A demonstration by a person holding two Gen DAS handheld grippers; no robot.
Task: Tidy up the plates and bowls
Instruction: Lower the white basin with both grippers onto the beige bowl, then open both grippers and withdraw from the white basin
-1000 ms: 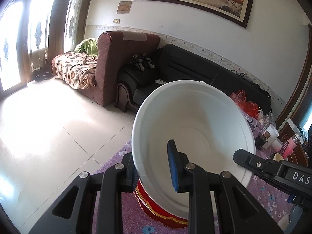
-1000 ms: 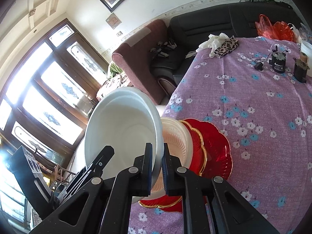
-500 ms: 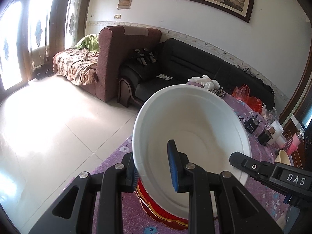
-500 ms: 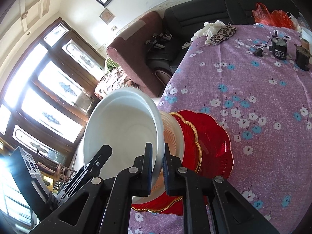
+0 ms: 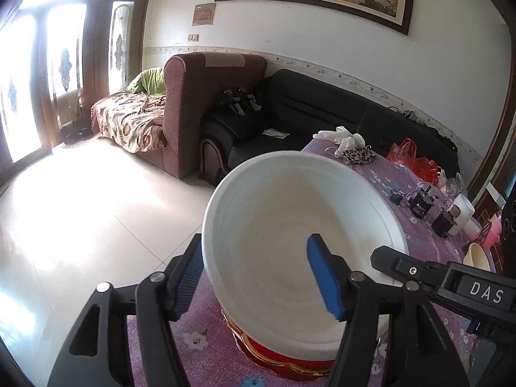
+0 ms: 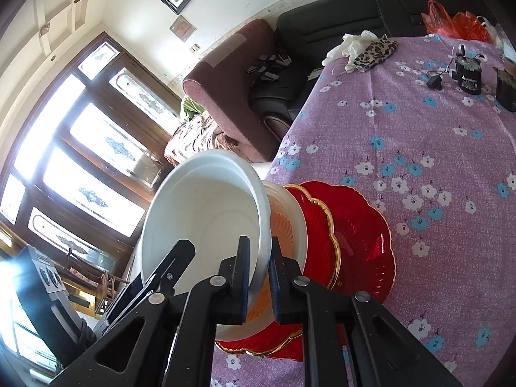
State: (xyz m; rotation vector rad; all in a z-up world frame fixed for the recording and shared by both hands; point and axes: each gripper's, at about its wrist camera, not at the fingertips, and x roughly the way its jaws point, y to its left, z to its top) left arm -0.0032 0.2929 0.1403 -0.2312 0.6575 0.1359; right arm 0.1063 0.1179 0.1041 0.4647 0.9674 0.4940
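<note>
Two grippers meet at one big white bowl [image 5: 290, 242]. The right gripper [image 6: 259, 277] pinches the bowl's rim tight between its two fingers. The left gripper [image 5: 258, 277] has its blue pads spread wide, one outside the bowl and one inside, and they do not seem to squeeze it. The bowl tilts over a peach bowl [image 6: 283, 222], which sits on red plates [image 6: 361, 235] with gold edges, on the purple flowered tablecloth [image 6: 419, 135].
</note>
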